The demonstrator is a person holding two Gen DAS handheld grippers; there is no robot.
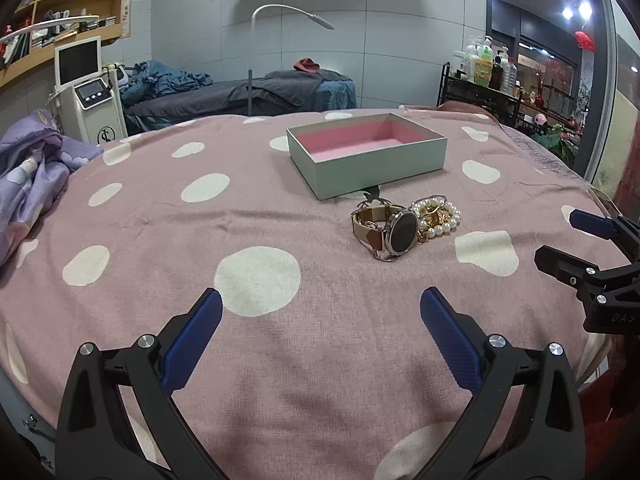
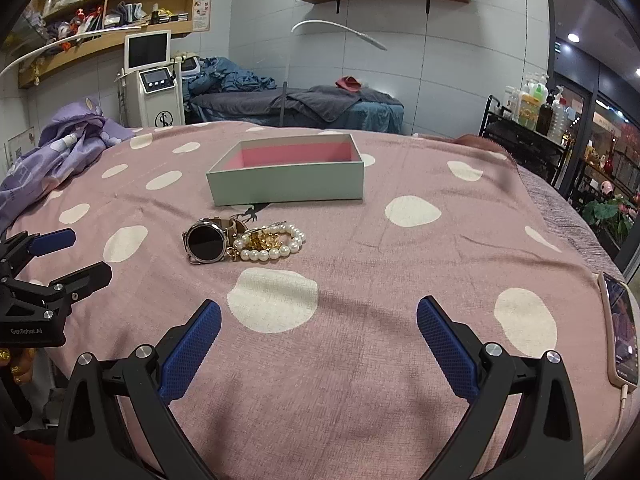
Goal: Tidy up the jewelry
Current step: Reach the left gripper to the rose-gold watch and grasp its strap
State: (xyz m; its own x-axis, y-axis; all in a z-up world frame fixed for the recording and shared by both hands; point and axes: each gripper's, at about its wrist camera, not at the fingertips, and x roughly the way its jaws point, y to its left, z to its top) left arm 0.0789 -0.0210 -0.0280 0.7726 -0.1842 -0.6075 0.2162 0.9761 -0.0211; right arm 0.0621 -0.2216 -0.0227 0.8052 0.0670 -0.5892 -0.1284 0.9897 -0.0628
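A pale green box [image 1: 366, 162] with a pink inside stands open on the pink spotted cloth [image 1: 200, 240]; it also shows in the right wrist view [image 2: 286, 182]. In front of it lie a round watch [image 1: 402, 233] with a tan strap, a pearl bracelet [image 1: 442, 224] and gold jewelry, touching each other. The watch [image 2: 206, 242] and pearl bracelet [image 2: 276, 248] show in the right wrist view too. My left gripper [image 1: 320, 308] is open and empty, short of the jewelry. My right gripper [image 2: 318, 316] is open and empty, near and to the right of it.
A phone [image 2: 622, 332] on a cable lies at the cloth's right edge. A purple blanket [image 2: 60, 148] is bunched at the far left. Behind the bed stand a white machine [image 2: 154, 80], another bed, shelves and a rack of bottles [image 2: 536, 108].
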